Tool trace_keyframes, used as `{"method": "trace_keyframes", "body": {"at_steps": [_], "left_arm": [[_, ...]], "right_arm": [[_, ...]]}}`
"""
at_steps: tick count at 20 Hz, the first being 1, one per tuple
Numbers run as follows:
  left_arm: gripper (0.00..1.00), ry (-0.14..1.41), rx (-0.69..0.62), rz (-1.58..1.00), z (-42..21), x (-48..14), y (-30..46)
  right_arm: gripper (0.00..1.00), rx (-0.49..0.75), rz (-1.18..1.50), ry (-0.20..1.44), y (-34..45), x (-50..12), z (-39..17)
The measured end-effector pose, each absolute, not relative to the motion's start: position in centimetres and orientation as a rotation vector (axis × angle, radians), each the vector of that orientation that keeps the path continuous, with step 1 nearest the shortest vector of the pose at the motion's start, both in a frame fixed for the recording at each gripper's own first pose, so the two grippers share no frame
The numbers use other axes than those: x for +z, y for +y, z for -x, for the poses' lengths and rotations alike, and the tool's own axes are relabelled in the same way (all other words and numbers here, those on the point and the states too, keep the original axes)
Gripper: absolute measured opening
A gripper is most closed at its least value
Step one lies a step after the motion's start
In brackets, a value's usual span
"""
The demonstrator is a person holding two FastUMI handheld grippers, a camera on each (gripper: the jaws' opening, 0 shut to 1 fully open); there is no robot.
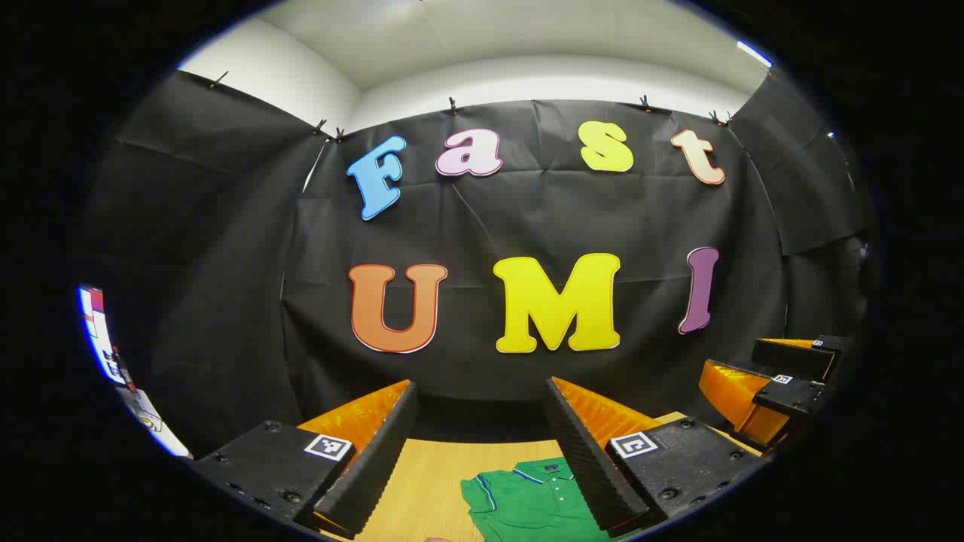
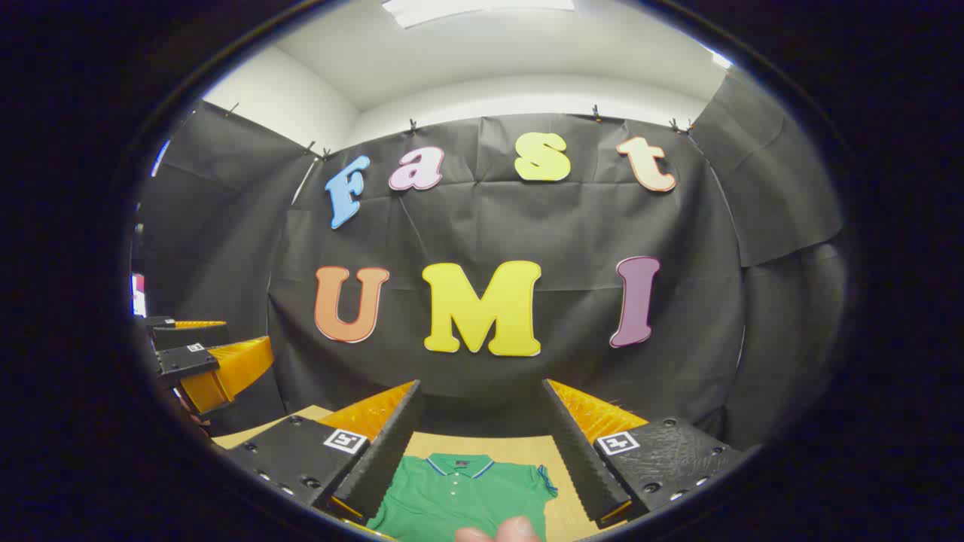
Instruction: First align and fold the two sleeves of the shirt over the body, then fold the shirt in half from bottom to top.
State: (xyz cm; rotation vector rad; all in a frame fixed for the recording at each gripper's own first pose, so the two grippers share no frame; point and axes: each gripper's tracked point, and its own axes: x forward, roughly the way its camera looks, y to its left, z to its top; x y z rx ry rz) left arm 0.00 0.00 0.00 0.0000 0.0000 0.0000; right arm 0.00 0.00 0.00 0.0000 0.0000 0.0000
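Two grippers are held above a wooden table (image 1: 437, 467), both facing the booth's black back wall, and neither is in contact with anything. Going left to right: the left gripper (image 1: 482, 452) has its jaws spread wide with nothing between them, and the green polo shirt (image 1: 527, 500) lies flat on the table below and slightly to the right of its centre line. The right gripper (image 2: 482, 452) is likewise wide open and empty, with the shirt (image 2: 467, 497) lying almost squarely below the gap between its fingers. The collar points toward the back wall, so the shirt's long axis runs away from the person, with the hem on the near side. The sleeve seen in the right gripper view sticks out sideways, not yet folded. Judged from these views, the right gripper is the better centred over the body, and both must descend before any sleeve can be taken. No containers are present on the table.
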Motion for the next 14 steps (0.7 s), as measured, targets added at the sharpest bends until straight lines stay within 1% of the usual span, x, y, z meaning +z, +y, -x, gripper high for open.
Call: {"method": "trace_keyframes", "body": {"at_steps": [12,14], "left_arm": [[1.00,0.034,0.013,-0.001,-0.6,-0.5,0.4],[1.00,0.041,0.016,0.001,-0.6,-0.7,0.4]], "right_arm": [[0.96,-0.007,0.009,0.034,0.2,-0.8,-1.3],[0.95,-0.006,0.007,0.036,0.0,-0.9,-1.5]]}}
